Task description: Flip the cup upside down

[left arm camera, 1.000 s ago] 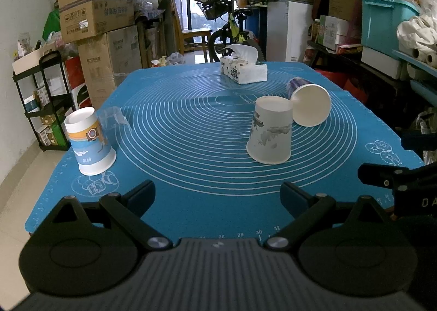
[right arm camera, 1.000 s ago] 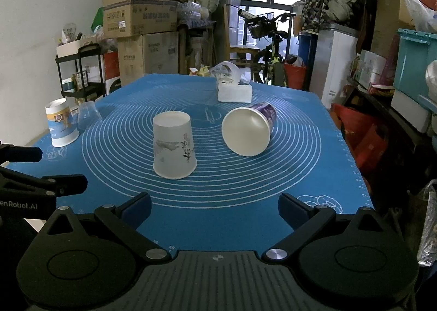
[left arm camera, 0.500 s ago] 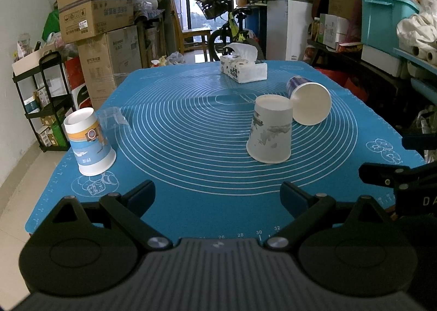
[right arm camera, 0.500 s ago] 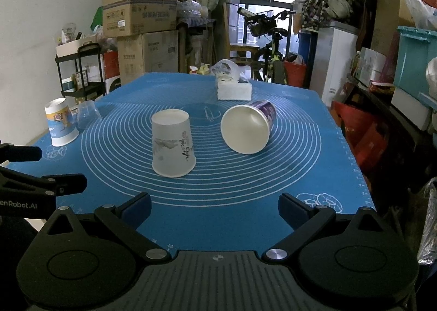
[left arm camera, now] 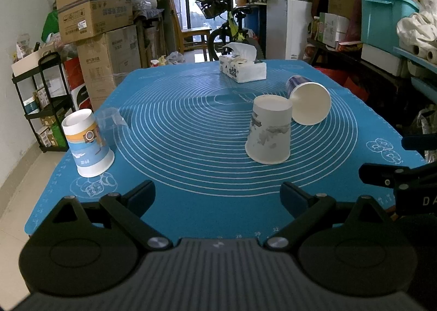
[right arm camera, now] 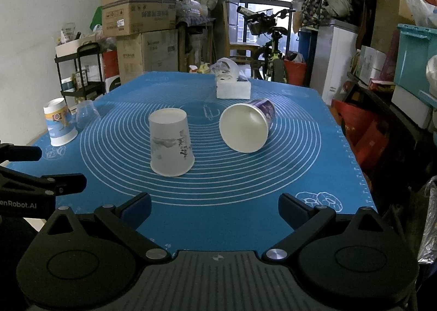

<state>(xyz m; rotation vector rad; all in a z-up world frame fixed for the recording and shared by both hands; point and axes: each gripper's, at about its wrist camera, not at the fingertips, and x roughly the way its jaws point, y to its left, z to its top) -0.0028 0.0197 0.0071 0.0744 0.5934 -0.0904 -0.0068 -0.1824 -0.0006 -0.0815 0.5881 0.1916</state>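
A purple paper cup (right arm camera: 247, 126) lies on its side on the blue mat (right arm camera: 300, 174), its white mouth facing me; it also shows in the left wrist view (left arm camera: 308, 102). A grey-white paper cup (right arm camera: 170, 147) stands upside down just left of it, also in the left wrist view (left arm camera: 269, 133). A blue and orange cup (left arm camera: 87, 144) stands upside down at the mat's left edge. My left gripper (left arm camera: 217, 197) and my right gripper (right arm camera: 214, 207) are both open and empty, near the mat's front edge, well short of the cups.
A tissue box (left arm camera: 243, 67) stands at the far end of the mat. A clear plastic cup (left arm camera: 110, 119) sits behind the blue and orange cup. Boxes, a shelf rack (left arm camera: 41, 103) and a bicycle (right arm camera: 269, 46) surround the table.
The right gripper has crept slightly forward toward the cups. The left gripper and the cups have not moved.
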